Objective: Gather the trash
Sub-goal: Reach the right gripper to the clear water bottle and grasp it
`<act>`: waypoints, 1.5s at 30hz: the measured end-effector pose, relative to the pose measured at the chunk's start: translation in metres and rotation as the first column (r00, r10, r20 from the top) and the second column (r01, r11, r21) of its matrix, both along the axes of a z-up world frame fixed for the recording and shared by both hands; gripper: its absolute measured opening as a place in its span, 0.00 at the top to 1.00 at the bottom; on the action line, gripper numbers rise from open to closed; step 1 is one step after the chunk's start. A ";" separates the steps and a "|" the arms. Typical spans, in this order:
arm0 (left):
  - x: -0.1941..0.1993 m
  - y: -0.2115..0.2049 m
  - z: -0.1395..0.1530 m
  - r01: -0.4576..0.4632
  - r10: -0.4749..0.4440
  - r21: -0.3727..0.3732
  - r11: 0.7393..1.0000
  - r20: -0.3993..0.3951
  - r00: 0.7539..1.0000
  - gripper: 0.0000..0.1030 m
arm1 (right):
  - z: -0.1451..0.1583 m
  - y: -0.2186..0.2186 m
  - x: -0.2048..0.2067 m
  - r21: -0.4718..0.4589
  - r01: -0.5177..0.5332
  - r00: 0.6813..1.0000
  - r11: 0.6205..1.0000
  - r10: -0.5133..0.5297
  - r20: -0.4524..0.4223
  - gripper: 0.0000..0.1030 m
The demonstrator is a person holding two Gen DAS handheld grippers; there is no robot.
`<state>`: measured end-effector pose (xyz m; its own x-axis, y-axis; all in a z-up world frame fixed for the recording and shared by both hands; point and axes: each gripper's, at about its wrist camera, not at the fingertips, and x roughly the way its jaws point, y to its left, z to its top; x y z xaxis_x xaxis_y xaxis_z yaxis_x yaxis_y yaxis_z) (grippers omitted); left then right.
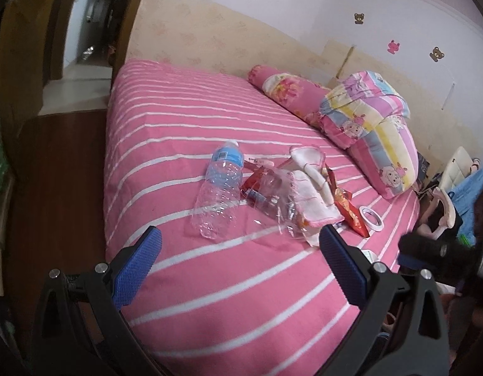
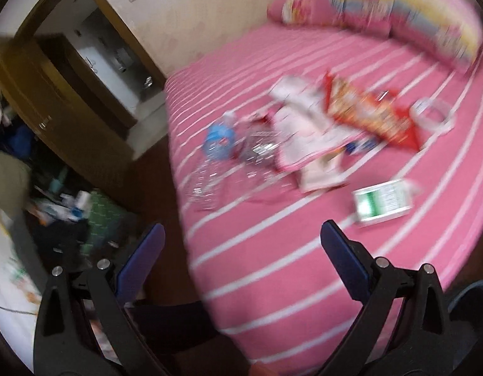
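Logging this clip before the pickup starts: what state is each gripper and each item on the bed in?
left gripper: open, empty, above the bed.
right gripper: open, empty.
plastic bottle: lying down, cap on, looks empty.
clear wrapper: crumpled, beside the bottle.
red snack bag: lying flat, crumpled.
tape roll: lying flat.
green and white packet: lying flat, apart from the pile.

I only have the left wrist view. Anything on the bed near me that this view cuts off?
Observer: Yes. The right wrist view shows a green and white carton lying on the bedspread, nearer than the pile.
Operator: Is the right gripper holding anything?
Observer: No. The right gripper is open and empty, short of the carton.
Operator: What sits behind that carton?
Observer: A red snack bag, with the tape roll beside it. That view is blurred.
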<state>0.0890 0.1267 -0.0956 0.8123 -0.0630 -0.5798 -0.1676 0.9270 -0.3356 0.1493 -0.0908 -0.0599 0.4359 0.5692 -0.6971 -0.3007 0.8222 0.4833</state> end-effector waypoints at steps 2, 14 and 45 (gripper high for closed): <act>0.012 0.007 -0.011 0.010 -0.010 -0.003 1.000 -0.012 1.000 0.05 | -0.010 0.014 0.023 0.082 -0.021 0.994 0.996 0.029 -0.108 0.04; 0.076 0.040 -0.059 0.082 -0.091 -0.106 0.991 -0.089 0.992 0.05 | -0.048 0.110 0.131 0.237 -0.054 0.906 0.970 0.147 -0.397 0.04; 0.110 0.051 -0.081 0.112 -0.133 -0.154 0.982 -0.134 0.982 0.40 | -0.096 0.152 0.190 0.166 -0.073 0.891 0.983 0.139 -0.433 0.44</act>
